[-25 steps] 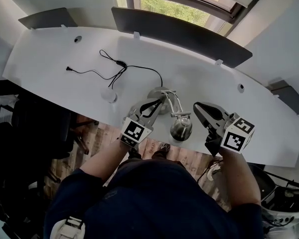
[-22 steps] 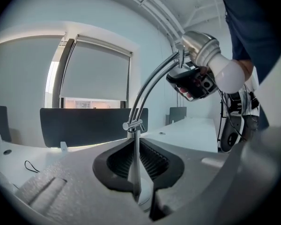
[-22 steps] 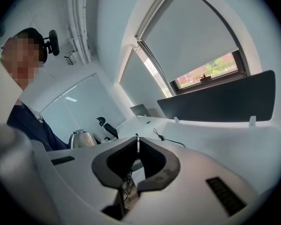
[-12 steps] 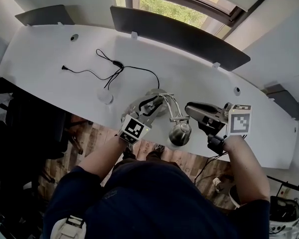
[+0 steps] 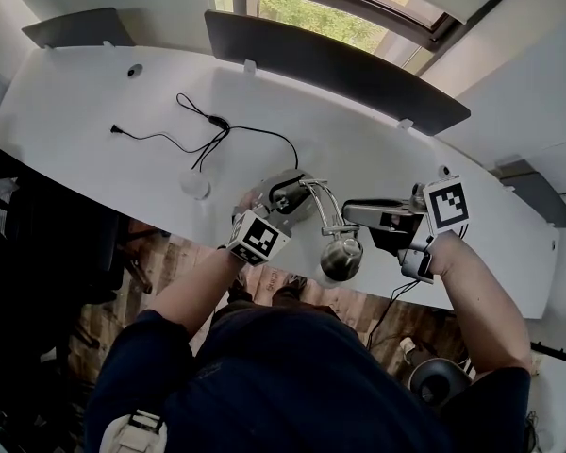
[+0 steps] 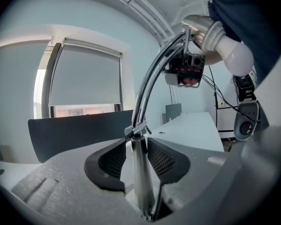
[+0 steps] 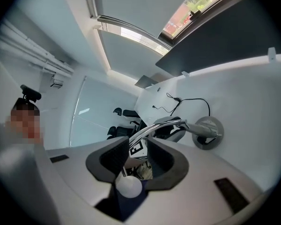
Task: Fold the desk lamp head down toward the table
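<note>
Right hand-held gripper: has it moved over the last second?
Yes. The right hand-held gripper has swung its rear toward the round cable hole in the white desk; its jaws have just been opening, the lamp's white bulb between them.

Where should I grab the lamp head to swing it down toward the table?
Grip the metal shade just behind the bulb, where it narrows, coming from the right side in the head view; the bulb is round, likely fragile. The right claw, jaws just opened, has the bulb between them, unpressed.
</note>
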Tool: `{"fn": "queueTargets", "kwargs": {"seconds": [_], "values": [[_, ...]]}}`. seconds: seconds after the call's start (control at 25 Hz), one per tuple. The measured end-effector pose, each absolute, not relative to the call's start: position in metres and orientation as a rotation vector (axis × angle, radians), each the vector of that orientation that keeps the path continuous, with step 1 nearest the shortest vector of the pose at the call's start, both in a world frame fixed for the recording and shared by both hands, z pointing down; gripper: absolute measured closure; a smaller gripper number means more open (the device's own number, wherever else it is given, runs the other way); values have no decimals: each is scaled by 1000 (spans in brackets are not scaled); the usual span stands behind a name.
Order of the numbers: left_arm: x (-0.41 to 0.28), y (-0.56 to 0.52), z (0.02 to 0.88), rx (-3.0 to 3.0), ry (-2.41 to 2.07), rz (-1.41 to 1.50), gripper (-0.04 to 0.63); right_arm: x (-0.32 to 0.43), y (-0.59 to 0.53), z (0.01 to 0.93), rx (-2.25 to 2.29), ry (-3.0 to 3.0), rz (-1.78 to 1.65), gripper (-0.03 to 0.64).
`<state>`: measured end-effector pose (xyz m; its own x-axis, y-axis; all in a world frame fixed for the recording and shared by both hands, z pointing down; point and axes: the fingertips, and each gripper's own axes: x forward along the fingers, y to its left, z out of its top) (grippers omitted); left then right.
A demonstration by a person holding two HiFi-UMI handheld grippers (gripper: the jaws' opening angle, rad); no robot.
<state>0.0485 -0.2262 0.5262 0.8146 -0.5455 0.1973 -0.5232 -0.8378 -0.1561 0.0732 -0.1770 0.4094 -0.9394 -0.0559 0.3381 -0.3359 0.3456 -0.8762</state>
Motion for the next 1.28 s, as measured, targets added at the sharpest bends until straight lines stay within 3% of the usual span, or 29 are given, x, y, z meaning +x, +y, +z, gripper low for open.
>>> {"fn": "queueTargets", "kwargs": {"seconds": [0.8, 1.28], "values": [[65, -232, 530, -2908, 733, -367, 474, 59, -164, 403, 159, -2241, 1791, 508], [68, -237, 533, -2969, 718, -418, 477, 60, -150, 417, 202, -2258, 1654, 532]]}}
